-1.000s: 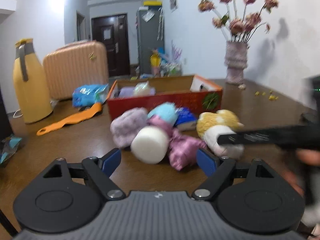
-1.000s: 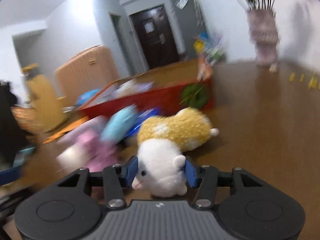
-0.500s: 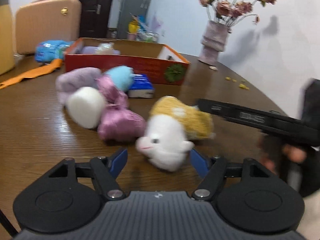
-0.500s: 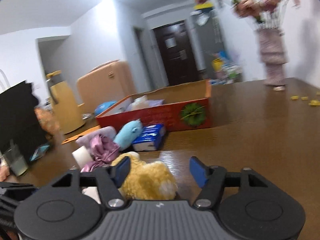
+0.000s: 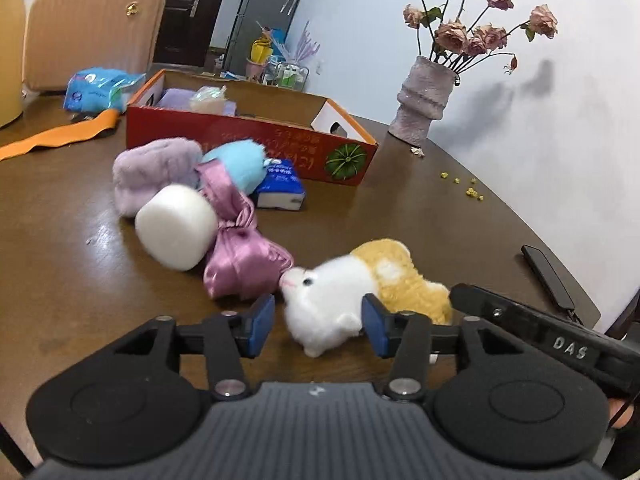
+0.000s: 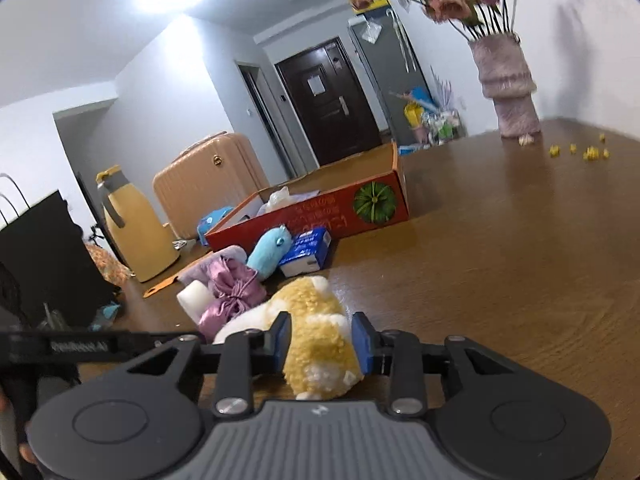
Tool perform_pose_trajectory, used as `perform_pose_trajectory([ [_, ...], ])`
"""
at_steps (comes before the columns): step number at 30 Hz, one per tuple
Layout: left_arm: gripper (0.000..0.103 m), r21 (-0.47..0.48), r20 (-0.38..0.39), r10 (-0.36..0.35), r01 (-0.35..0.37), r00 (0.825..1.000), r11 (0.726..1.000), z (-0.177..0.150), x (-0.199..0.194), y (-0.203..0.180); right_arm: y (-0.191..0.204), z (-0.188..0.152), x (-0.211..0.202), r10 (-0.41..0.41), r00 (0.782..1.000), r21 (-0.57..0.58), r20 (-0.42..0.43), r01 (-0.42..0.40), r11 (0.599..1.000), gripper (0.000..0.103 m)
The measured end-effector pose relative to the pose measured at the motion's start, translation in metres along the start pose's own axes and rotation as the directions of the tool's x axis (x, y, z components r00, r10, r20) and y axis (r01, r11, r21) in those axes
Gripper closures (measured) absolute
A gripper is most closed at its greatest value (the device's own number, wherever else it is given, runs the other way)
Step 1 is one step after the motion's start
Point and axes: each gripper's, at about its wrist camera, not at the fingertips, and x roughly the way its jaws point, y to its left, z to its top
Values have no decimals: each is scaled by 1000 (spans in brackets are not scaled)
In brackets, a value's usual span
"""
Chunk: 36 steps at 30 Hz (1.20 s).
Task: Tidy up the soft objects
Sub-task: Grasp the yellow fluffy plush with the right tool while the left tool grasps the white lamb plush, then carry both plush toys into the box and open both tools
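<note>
A plush hamster with a white head and yellow back lies on the brown table. My left gripper has the white head between its closing jaws; the right pad touches the fur, and the left pad stands just clear of it. My right gripper is closing on the hamster's yellow rear, and both pads press into the fur. Its black finger reaches in from the right in the left wrist view. Behind the hamster lie a pink satin pouch, a white foam roll, a lilac fluffy piece and a light blue plush.
A red cardboard box with soft items inside stands behind the pile, a blue tissue pack against it. A vase of flowers stands at the back right. A black flat device lies near the right edge, a yellow jug far left.
My left gripper swung from the pile to the hamster's head and its jaws narrowed. My right gripper shifted from the head to the yellow rear and closed on it. The hamster turned.
</note>
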Motion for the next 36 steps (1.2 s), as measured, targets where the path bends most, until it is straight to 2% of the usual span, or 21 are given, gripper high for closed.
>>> perform_pose_trajectory([
  [6,52,-44,-59,-24,22,998,999,-1,27,-4,1,1,27,-10,1000,-32,-30,9,999,62],
  [7,54,-56,-65,-23,19,998,998,-2,30,-4,0,0,29,10,999,-18,-32,-11,1000,62],
  [11,59,-57,-55,-34,31,998,998,-3,31,-2,-2,-3,28,30,998,1,-60,-30,1000,62],
  [16,61,-81,-23,-59,57,998,995,5,25,-4,-7,2,25,45,997,46,-66,-42,998,67],
  [19,61,-57,41,-62,64,997,996,30,19,-11,-3,24,19,68,998,53,-13,-67,996,68],
  [22,61,-12,98,-77,78,992,997,85,27,-23,1,70,33,74,996,12,42,-74,997,68],
  [25,59,89,139,-91,79,986,993,148,67,-17,-2,124,73,51,994,-22,92,-49,999,68],
  [27,59,62,106,-83,77,991,995,190,109,-2,-12,160,113,32,996,0,86,-32,999,68],
  [30,59,26,25,-89,88,996,996,241,180,26,-33,206,189,-15,1000,48,8,15,999,68],
  [33,59,-31,-40,-60,58,997,998,271,243,50,-57,235,261,-41,996,125,-82,51,991,68],
  [36,59,-34,-96,-10,7,995,999,285,287,61,-64,242,314,-102,986,108,-134,117,987,68],
])
